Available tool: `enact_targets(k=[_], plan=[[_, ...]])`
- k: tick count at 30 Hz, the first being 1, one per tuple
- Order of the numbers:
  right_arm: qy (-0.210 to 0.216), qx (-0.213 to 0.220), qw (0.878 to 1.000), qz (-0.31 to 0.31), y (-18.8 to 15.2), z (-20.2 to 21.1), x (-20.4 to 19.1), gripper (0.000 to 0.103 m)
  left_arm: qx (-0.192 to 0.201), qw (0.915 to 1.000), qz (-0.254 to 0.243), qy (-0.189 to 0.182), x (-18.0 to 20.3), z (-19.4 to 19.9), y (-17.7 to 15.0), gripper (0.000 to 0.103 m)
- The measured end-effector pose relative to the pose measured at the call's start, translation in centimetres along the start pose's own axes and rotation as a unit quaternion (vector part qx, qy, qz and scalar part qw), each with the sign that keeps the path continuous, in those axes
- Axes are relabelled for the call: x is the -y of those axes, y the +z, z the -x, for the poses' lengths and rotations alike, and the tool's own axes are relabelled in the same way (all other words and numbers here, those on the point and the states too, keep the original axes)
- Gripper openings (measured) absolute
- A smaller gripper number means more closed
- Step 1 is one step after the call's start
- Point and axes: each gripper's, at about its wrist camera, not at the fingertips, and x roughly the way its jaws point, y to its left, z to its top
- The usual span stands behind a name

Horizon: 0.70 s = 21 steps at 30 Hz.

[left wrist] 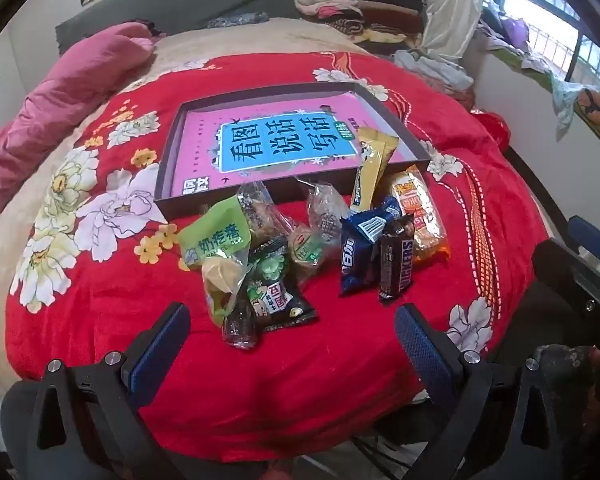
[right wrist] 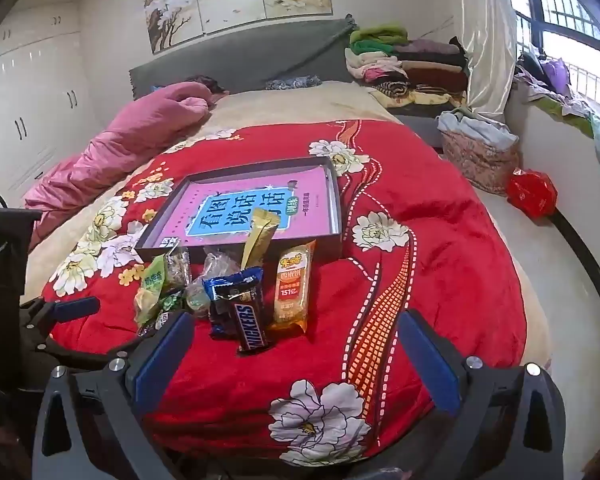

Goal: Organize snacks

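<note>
Meanwhile both grippers (left wrist: 292, 332) (right wrist: 296, 344) gape empty; snacks (left wrist: 316, 240) lie before the tray (left wrist: 168, 168).

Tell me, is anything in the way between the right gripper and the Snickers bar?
Nothing visible is. The right gripper is open above the red blanket, and only bare blanket lies between it and the Snickers bar. The blue packet and orange packet sit beside and behind the bar.
</note>
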Motion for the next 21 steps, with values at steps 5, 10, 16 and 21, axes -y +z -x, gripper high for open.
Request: enact_targets(k=[5, 10, 16, 21], plan=[[0.002, -0.001, 1.0, -0.002, -0.1, 0.1, 0.0, 0.103, 0.007, 0.9999, 0.007, 0.006, 0.2, 0.4, 0.0, 0.101], [0.005, -0.001, 1.0, 0.004, 0.1, 0.0, -0.3, 0.103, 0.013, 0.9998, 0.013, 0.006, 0.3, 0.5, -0.4, 0.101], [0.012, -0.004, 1.0, 0.016, 0.4, -0.7, -0.8, 0.103, 0.012, 0.9996, 0.024, -0.004, -1.1, 0.5, -0.1, 0.101], [0.013, -0.001, 1.0, 0.015, -0.3, -0.5, -0.8, 0.103, 0.013, 0.9997, 0.02, 0.001, -1.1, 0.5, 0.1, 0.101]])
